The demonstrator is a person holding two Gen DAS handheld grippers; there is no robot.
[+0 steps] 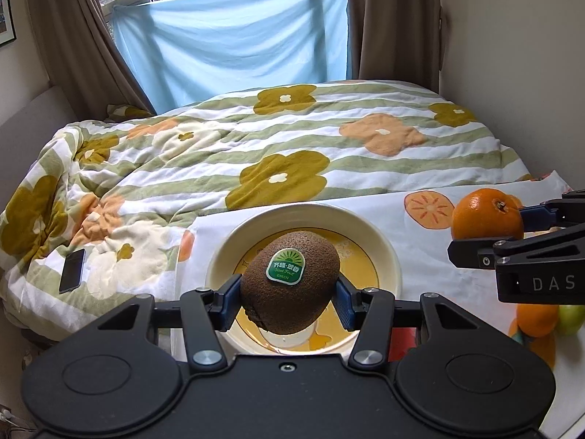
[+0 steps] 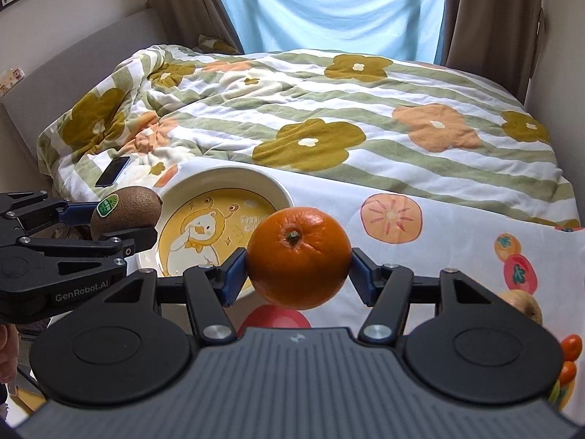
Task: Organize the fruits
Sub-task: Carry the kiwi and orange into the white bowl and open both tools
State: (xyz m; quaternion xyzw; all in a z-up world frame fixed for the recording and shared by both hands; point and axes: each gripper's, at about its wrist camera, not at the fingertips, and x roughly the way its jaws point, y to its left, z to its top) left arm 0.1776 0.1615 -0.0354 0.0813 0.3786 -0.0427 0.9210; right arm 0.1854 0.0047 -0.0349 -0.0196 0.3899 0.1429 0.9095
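Kiwi [image 1: 290, 281] hangs clamped in the left gripper [image 1: 289, 301], raised over the near part of the bowl [image 1: 387, 252], its blue pads [image 1: 229, 303] pressing on its two flanks. Its long axis is tilted, the rounder end up and away toward the bowl's far rim, the narrower end down and nearer the camera; the green sticker faces back at the lens. From the right wrist view the same kiwi [image 2: 126, 212] sits just over the bowl's [image 2: 281, 190] left rim. I judge it is held there because the bowl, which has only a duck picture inside, is where the fruit is meant to go, and the kiwi looks ready to be lowered in. The orange [image 2: 299, 258] is gripped firmly in the right gripper [image 2: 298, 270], pinched at its sides with the stem turned toward the camera; being round, it has no real long axis. It hovers to the right of the bowl, above the fruit-print cloth [image 2: 457, 241], likely waiting its turn. Right of the bowl, more fruit lies on the cloth: another orange [image 1: 537, 320] and a green fruit [image 1: 571, 319]. A phone [image 1: 72, 270] rests on the quilt [image 1: 292, 139] left of the bowl.
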